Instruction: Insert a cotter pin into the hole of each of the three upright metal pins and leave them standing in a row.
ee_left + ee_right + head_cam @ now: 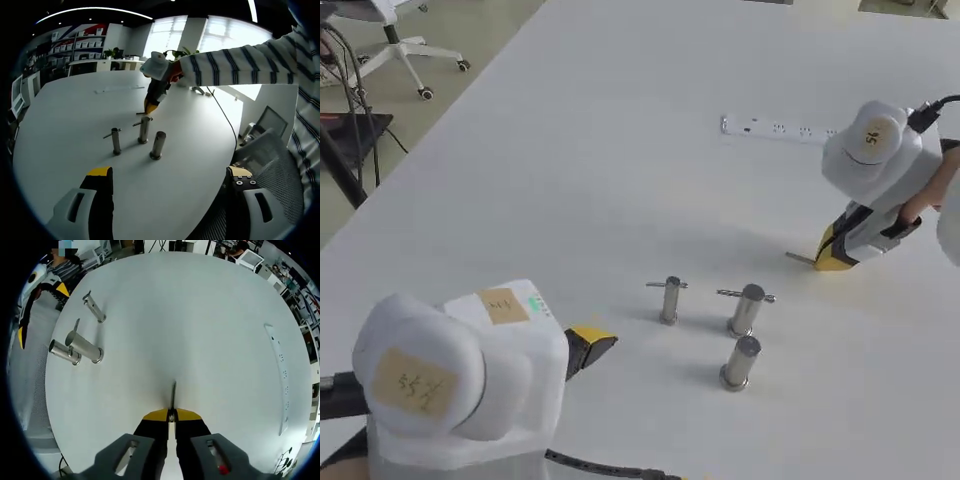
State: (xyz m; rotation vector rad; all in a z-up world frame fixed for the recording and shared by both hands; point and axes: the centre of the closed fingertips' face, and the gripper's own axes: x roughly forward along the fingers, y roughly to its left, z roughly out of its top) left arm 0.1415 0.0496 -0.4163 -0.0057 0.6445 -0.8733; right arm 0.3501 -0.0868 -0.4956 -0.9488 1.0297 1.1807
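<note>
R hand-held gripper (pixel 835 262) at frame right, pinching cotter pin (pixel 801 258). L hand-held gripper (pixel 167 174) spread, lower left. Metal pins (pixel 669 300) upright on desk (pixel 620 150), mid-frame; 2 pinned, front pin (pixel 741 362) bare.

- An open-plan office or lab is shown.
- A large white worktop (pixel 620 150) is seen, with a power strip (pixel 775 128) laid on it.
- A swivel chair (pixel 396 42) on castors is placed nearby.
- Shelves of boxes (pixel 75 45) and tall windows (pixel 170 32) are seen behind.
</note>
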